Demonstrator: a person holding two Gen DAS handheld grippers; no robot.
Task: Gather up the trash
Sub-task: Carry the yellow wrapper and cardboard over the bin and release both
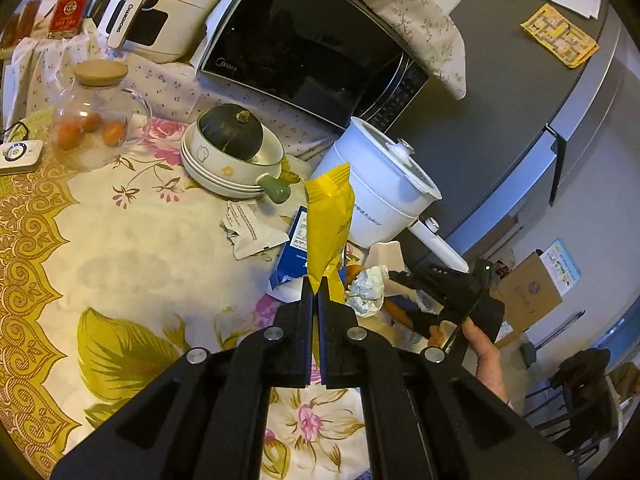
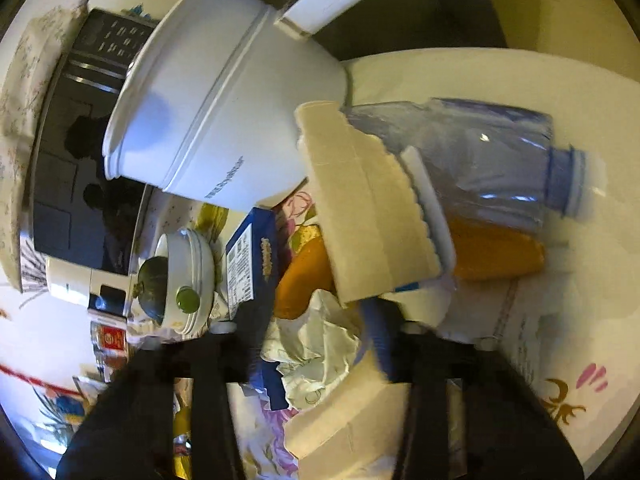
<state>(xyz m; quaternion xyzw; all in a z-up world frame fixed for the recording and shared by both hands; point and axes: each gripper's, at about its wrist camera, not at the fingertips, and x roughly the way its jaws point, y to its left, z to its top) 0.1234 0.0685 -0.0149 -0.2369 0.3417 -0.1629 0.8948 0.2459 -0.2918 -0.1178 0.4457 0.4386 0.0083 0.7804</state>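
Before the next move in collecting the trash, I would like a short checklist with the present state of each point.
1. Left gripper holds the yellow wrapper firmly: ok, the jaws are shut on its lower end.
2. Right gripper has a piece of trash between its fingers: ok, crumpled paper and the torn cardboard box lie there.
3. Right grip is secure: cannot tell, the picture is blurred.
4. White electric pot is clear of the right gripper: ok, apart.
5. Plastic bottle is still to be collected: not ok, it lies on the tablecloth.
6. Trash bin in reach: cannot tell, none in view.
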